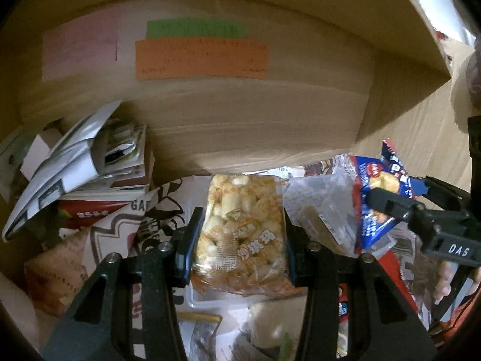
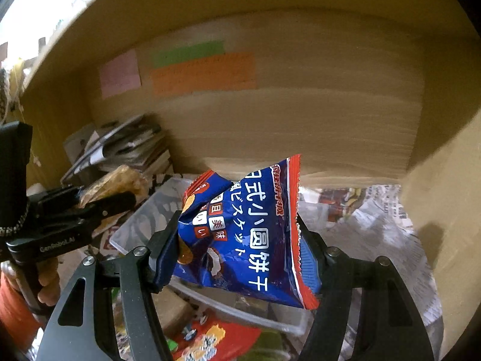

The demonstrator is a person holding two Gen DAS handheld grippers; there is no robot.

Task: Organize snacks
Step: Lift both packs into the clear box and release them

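My left hand-held gripper clamps a clear packet of orange-wrapped snacks; my right hand-held gripper clamps a blue biscuit bag. Both are lifted above the cluttered pile, facing a cardboard box.

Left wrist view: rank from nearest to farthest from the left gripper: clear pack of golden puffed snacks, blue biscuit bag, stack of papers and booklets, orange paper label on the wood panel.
1. Clear pack of golden puffed snacks: clamped in the left gripper.
2. Blue biscuit bag: to the right, in the right gripper.
3. Stack of papers and booklets: back left.
4. Orange paper label: high on the wood panel behind.
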